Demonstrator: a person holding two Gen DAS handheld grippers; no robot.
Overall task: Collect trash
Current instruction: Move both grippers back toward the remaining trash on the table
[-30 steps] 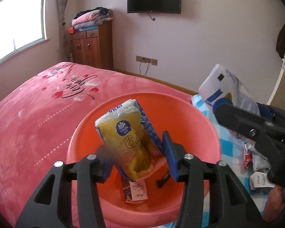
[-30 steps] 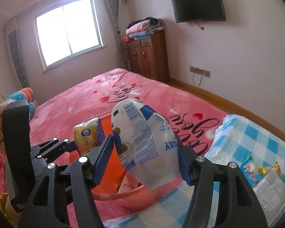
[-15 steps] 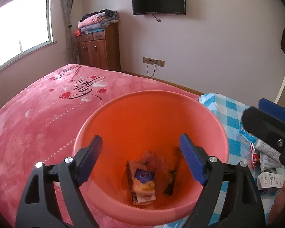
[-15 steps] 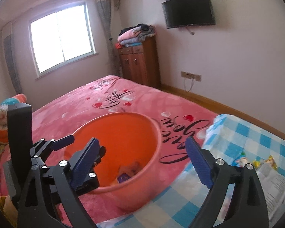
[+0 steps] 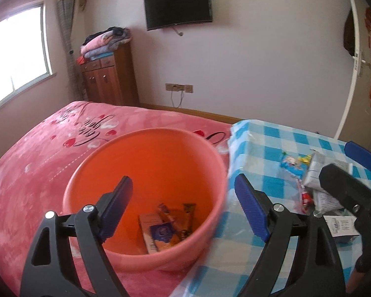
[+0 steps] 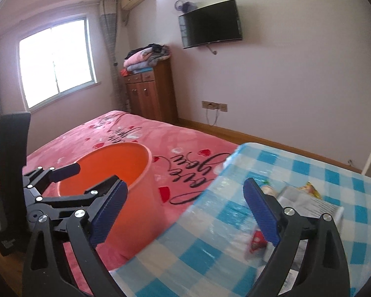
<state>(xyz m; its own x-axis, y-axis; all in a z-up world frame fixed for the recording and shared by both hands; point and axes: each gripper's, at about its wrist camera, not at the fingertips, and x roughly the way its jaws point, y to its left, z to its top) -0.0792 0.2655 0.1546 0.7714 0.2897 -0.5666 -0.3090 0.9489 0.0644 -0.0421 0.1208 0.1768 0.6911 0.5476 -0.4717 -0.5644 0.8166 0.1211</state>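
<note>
My left gripper (image 5: 183,208), fingers spread and empty, hangs over the orange bucket (image 5: 210,153) on the bedspread (image 6: 185,158) reading "love you"; my right gripper (image 6: 185,212), released too, has swung toward wrappers (image 6: 306,198) on the checked cloth (image 6: 210,255); the Vinda pack now lies inside.

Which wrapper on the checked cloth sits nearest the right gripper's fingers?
The red wrapper, right beside the right gripper's blue pad; the yellow wrapper and the grey packet lie farther back.

The basin (image 5: 146,163) sits on the bed (image 5: 37,153), left of the table (image 5: 264,146); wrappers (image 5: 160,225), seemingly, lie inside.
</note>
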